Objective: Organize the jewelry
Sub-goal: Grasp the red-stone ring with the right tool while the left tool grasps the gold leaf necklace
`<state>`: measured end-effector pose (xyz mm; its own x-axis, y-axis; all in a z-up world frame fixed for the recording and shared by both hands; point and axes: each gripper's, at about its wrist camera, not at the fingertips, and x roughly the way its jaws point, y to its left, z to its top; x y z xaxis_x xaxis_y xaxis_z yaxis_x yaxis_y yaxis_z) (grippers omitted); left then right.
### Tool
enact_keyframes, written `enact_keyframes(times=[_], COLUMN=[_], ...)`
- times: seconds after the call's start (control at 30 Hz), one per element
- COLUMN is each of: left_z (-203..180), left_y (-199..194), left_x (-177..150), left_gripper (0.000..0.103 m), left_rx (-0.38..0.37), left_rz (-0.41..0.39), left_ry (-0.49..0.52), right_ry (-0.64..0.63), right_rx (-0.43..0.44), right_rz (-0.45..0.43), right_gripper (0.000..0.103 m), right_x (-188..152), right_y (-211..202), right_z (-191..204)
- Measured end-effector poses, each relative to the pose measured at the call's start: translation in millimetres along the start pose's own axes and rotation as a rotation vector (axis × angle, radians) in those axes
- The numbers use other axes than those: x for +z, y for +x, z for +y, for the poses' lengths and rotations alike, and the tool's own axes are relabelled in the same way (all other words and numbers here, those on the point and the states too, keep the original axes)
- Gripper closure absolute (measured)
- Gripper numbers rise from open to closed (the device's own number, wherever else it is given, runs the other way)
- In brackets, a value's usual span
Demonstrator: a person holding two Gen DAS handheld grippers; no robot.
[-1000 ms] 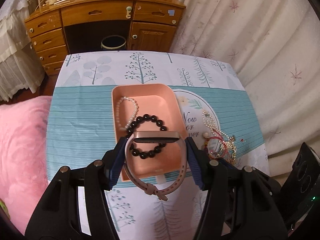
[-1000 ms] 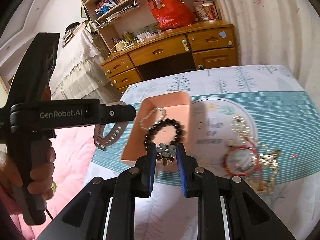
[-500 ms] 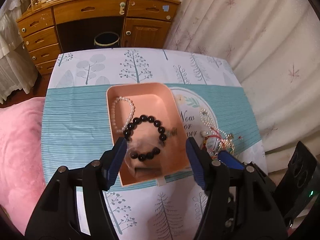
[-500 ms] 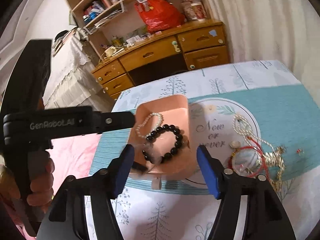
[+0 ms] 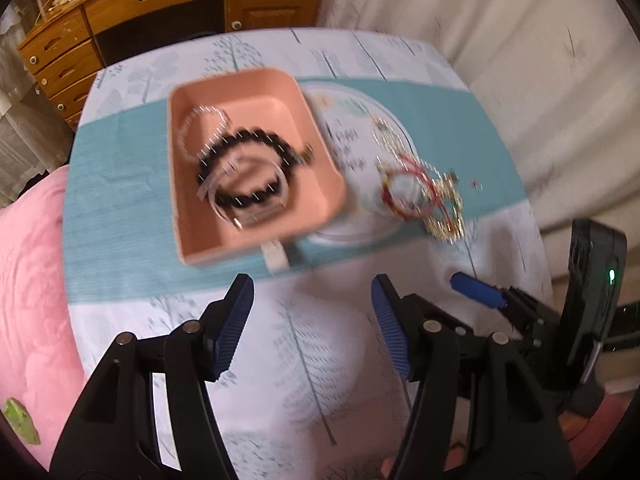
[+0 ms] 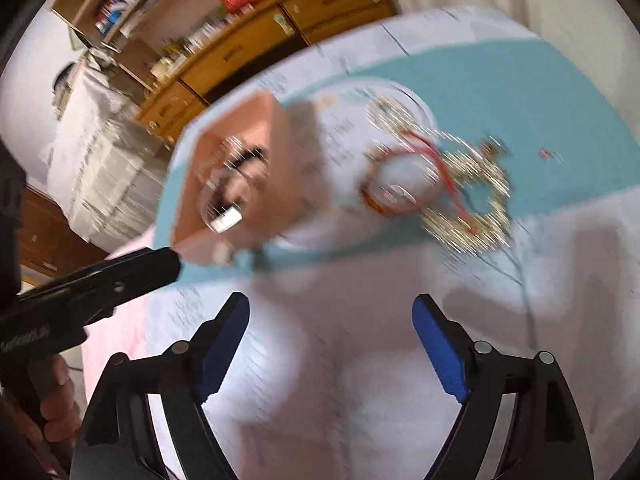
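Note:
A pink tray (image 5: 320,152) (image 6: 284,136) on the table holds a white pearl bracelet (image 5: 188,128), a black bead bracelet (image 5: 244,140) and a pale pink watch (image 5: 276,204). Red and gold jewelry (image 5: 424,200) (image 6: 452,192) lies in a pile to the tray's right. My left gripper (image 5: 312,300) is open and empty, hovering near the table's front, short of the tray. My right gripper (image 6: 332,316) is open and empty, short of the pile. Both views are motion-blurred.
A white round mat (image 5: 352,224) lies under the pile on a teal runner (image 5: 120,184). A pink blanket (image 5: 28,280) lies left of the table. A wooden desk (image 5: 152,0) stands behind and curtains (image 5: 500,40) hang on the right.
My left gripper opened and dropped the watch into the tray. My right gripper opened and let go of the flower piece. Both grippers have drawn back toward the table's front.

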<state>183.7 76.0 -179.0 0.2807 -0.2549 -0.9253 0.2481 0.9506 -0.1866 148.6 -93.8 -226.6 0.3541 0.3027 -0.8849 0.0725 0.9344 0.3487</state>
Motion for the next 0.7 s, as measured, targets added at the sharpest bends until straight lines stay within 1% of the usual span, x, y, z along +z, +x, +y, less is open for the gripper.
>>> enact_keyframes(times=[0.07,0.17,0.27,0.37,0.43,0.53,0.7], left_z=[-14,-34,-56,-74,-86,-101,-122], left_y=[3,11,23,33,40,54,78], left_x=[-8,-15,-17,-13,-11,-6,1], left_gripper=[0.045,0.045,0.045,0.044,0.043,0.037,0.036], left_rx=[-0.002,-0.021,-0.032,-0.025,-0.020,-0.009,0.031], left_rz=[0.018,0.057,0.103,0.122,0.134,0.157,0.172], left_ry=[0.011,0.012,-0.001,-0.015,-0.035,-0.061,-0.099], right_ry=[0.000,0.003,0.010,0.000,-0.024,-0.065,-0.170], right_rx=[-0.035,-0.086,-0.120,-0.147,-0.167,-0.184,-0.209], right_rz=[0.034,0.073,0.092,0.099,0.102,0.109,0.103], right_gripper=[0.014,0.013,0.013,0.010,0.010,0.010,0.010], right_x=[-8,-16,-17,-13,-8,-1,16], right_y=[-2,-8,-14,-22,-27,-29,-27], right_z=[-17,-46,-73,-97,-112,-129,-151])
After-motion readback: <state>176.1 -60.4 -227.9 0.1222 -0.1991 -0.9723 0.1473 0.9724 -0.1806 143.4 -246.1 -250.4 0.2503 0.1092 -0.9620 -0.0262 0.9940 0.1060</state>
